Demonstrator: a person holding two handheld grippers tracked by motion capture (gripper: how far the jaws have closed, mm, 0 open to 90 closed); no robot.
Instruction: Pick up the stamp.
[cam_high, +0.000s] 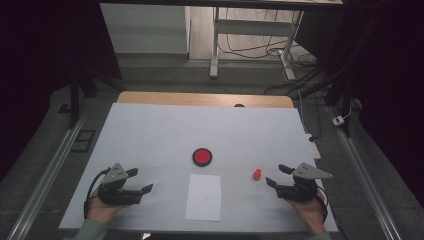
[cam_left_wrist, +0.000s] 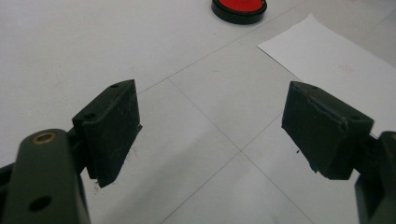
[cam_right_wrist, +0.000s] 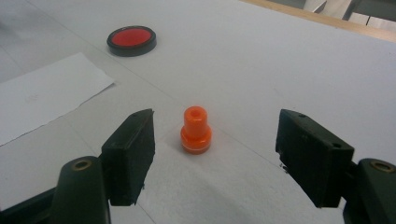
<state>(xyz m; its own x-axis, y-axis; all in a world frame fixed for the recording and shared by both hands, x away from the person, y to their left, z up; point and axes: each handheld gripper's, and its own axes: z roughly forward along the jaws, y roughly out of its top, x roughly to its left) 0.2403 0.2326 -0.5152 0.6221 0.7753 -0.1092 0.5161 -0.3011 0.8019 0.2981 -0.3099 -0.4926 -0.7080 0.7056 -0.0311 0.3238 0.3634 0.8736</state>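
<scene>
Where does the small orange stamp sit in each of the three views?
High view: orange stamp right of centre, near the right gripper.
Left gripper view: not in it.
Right gripper view: centre, between the open jaws.
Shared landmark: red round pad.

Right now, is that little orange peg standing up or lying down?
Standing upright: the orange peg rests on its wider base, narrow top up, on the table.

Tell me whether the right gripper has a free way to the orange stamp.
Probably yes. The right gripper is open, the orange stamp stands upright just ahead between its jaws, and only bare table lies between them.
</scene>
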